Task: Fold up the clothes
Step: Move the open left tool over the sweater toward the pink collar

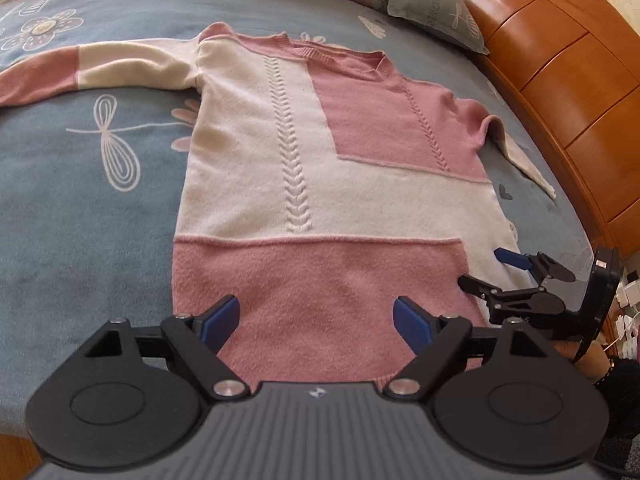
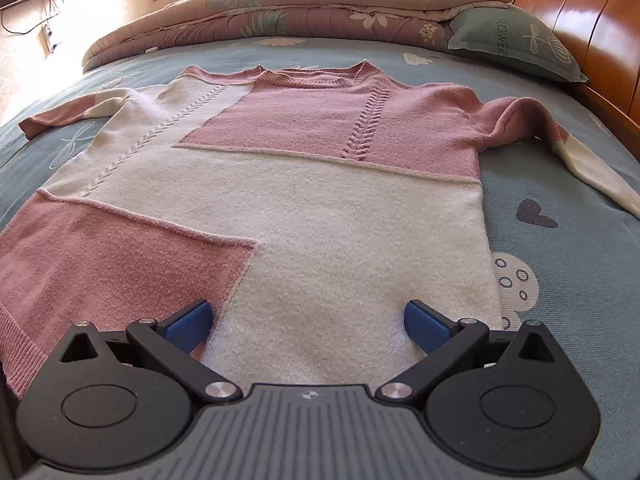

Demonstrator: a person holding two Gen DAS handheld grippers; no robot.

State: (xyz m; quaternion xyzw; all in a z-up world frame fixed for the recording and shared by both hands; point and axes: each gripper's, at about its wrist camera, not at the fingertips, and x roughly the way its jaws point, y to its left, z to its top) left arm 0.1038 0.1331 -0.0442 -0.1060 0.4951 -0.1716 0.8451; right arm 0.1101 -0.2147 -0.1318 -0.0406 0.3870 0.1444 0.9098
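The left hand-held gripper hovers with blue pads spread over the pink hem, pinching nothing. The right hand-held gripper is likewise spread above the cream hem. The sweater lies flat on the bed, sleeves out.

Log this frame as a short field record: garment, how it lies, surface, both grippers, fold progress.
garment: pink and cream sweater
layout: flat, front up, sleeves spread to both sides
surface: blue floral bed sheet
left gripper: open, over the pink hem, nothing between the pads
right gripper: open, over the cream hem area, holding nothing
background: pillow, wooden headboard
fold progress: no fold made yet
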